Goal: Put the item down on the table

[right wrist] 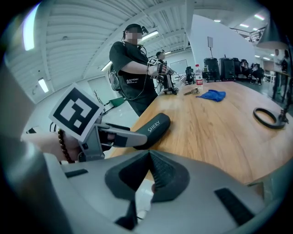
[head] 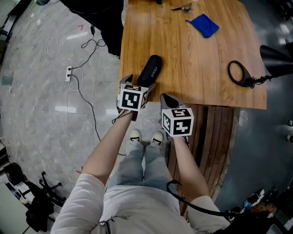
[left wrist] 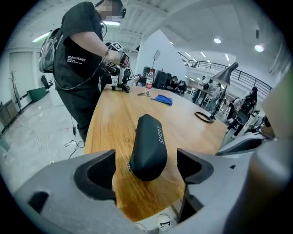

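Observation:
A black oblong case [head: 151, 68] printed SHERY lies on the wooden table [head: 192, 64] near its front left corner. My left gripper [head: 139, 84] is at the case's near end. In the left gripper view the case [left wrist: 149, 146] lies between the two jaws, and both pads stand clear of its sides with gaps showing, so the left gripper [left wrist: 146, 160] is open. My right gripper [head: 167, 98] hovers at the table's front edge, right of the case, its jaws pressed together on nothing. The right gripper view shows the right gripper [right wrist: 149, 155] shut, with the case [right wrist: 153, 128] and the left gripper [right wrist: 114, 137] beyond it.
A blue cloth [head: 204, 25] and small metal items [head: 182, 7] lie at the far end of the table. A black loop with a cable [head: 239, 73] sits near the right edge. A person in black [left wrist: 82, 59] stands at the far left corner. Cables [head: 78, 77] trail on the floor.

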Available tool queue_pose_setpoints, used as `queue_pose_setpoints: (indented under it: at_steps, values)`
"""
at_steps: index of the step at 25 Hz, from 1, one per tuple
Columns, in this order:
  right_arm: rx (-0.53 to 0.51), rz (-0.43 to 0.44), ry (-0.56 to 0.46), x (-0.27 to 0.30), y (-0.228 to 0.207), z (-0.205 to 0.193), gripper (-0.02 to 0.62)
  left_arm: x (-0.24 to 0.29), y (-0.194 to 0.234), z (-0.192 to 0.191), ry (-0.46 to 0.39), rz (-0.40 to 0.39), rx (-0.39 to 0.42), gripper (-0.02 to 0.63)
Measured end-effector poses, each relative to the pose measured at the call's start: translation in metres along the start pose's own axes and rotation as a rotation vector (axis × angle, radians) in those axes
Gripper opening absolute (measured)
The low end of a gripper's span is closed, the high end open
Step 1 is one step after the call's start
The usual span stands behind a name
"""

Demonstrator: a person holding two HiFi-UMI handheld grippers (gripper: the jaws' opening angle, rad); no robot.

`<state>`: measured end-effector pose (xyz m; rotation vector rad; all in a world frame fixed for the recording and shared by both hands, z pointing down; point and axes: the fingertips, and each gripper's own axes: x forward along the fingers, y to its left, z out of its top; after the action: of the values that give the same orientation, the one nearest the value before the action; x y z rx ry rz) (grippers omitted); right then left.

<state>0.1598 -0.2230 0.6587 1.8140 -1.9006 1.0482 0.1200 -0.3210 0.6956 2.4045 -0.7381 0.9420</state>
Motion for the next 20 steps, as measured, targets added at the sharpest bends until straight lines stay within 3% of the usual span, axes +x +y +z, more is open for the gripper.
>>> queue_pose_setpoints:
  at_steps: [4, 5, 8, 11, 15, 20]
  values:
    - [-0.008, -0.001, -0.009, -0.011, 0.006, 0.006, 0.005, -0.015, -0.002, 0.009, -0.001, -0.009, -0.008, 0.421]
    - [-0.012, -0.002, -0.013, -0.015, 0.007, 0.009, 0.005, -0.020, -0.001, 0.013, -0.012, 0.007, 0.006, 0.375]
    - [-0.008, -0.004, -0.017, -0.030, 0.012, 0.013, 0.005, -0.042, -0.001, 0.018, -0.053, 0.069, 0.045, 0.132]
    - [-0.023, 0.002, -0.021, -0.053, 0.024, 0.020, 0.004, -0.072, -0.012, 0.024, -0.091, 0.075, 0.054, 0.019]
    - [-0.076, 0.004, -0.033, -0.085, 0.049, 0.027, 0.005, -0.125, -0.032, 0.027, -0.153, 0.049, 0.070, 0.008]
    - [-0.119, 0.024, -0.049, -0.131, 0.080, 0.020, 0.005, -0.199, -0.072, 0.002, -0.170, -0.017, 0.143, 0.008]
